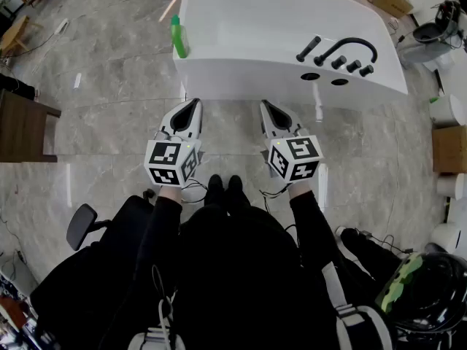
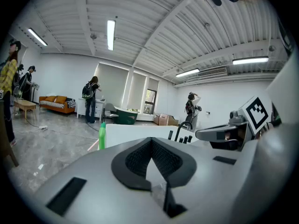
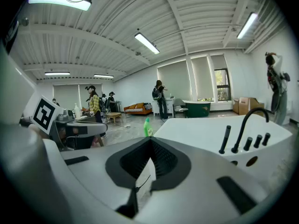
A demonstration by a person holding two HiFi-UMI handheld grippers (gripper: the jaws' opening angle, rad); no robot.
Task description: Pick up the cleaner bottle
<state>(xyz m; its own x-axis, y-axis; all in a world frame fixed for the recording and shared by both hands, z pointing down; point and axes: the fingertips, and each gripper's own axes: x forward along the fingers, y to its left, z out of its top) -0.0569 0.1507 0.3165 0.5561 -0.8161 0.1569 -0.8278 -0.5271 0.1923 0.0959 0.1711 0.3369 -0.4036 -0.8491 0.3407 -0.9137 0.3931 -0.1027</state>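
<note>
Fingers (image 2: pixel 135 160) of left gripper (image 1: pixel 194 104), right gripper (image 1: pixel 264 104) closed, empty; cleaner bottle (image 1: pixel 178 36) on bathtub (image 1: pixel 248 71); shoes (image 1: pixel 225 190) only overhead.

Floor (image 1: pixel 233 115) before bathtub (image 1: pixel 248 79): open.
Rim around cleaner bottle (image 1: pixel 179 36): bare.
Right end: black taps (image 1: pixel 339 62) crowd it.

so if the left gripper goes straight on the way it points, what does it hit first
Probably the white tub, on its near wall close to the left corner; the green bottle on the rim stands left of that line.
</note>
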